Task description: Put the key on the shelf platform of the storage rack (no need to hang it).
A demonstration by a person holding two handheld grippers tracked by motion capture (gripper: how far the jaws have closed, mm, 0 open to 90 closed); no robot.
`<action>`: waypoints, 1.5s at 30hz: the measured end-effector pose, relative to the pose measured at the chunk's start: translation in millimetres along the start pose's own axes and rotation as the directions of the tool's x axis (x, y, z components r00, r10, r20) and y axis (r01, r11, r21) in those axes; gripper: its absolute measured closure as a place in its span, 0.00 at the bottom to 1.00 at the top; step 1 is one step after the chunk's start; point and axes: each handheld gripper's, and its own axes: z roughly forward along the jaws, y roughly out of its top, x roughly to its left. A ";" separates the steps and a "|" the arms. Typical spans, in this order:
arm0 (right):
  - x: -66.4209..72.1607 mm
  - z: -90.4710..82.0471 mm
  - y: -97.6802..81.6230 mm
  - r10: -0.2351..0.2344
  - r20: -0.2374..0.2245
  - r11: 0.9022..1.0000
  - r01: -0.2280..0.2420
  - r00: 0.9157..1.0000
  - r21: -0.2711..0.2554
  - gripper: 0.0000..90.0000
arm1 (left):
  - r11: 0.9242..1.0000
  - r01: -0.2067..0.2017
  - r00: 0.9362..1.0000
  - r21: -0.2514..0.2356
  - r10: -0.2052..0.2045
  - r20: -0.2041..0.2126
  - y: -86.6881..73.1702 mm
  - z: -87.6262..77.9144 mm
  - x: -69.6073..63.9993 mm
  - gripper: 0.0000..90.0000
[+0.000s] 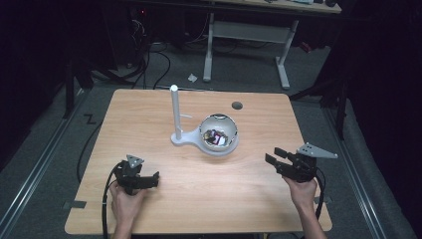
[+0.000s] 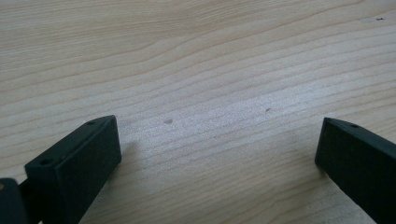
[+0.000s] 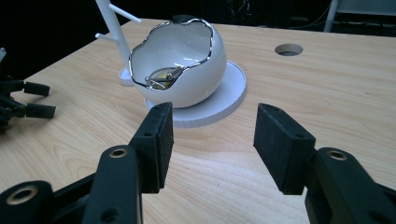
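A white egg-shaped bowl (image 1: 219, 133) with a wavy silver rim sits on a round white base at the middle of the wooden table (image 1: 149, 114); small items lie inside it (image 3: 161, 78). A white post (image 1: 175, 112) with a side peg rises from the same base, left of the bowl. My left gripper (image 1: 155, 179) rests low at the front left, jaws wide apart over bare wood (image 2: 215, 116). My right gripper (image 1: 272, 155) hovers at the front right, pointed toward the bowl (image 3: 180, 70), jaws apart with nothing between them (image 3: 212, 140).
A round cable hole (image 1: 237, 105) lies in the table behind the bowl. Beyond the table stand a white desk frame (image 1: 249, 40) and cables on the grey floor. Bare wood stretches between the two grippers along the front edge.
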 end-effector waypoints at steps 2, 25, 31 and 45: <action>0.1 0.4 -1.2 0.000 0.000 1.000 0.000 1.000 0.000 0.53 | 1.000 0.006 1.000 0.002 -0.006 -0.003 0.0 -0.2 -0.4 0.01; 7.3 20.5 -27.7 0.001 0.002 0.999 -0.001 1.000 0.053 0.51 | 1.000 0.013 1.000 0.001 -0.013 -0.007 -0.1 -0.2 -0.8 0.01; 10.1 26.8 -32.6 -0.002 0.001 0.998 0.002 1.000 0.070 0.51 | 1.000 0.013 1.000 0.001 -0.013 -0.006 -0.2 -0.2 -0.8 0.01; 14.6 48.3 -46.6 -0.026 0.020 0.991 0.023 0.999 0.133 0.51 | 1.000 0.013 1.000 0.001 -0.013 -0.006 -0.2 -0.2 -0.8 0.01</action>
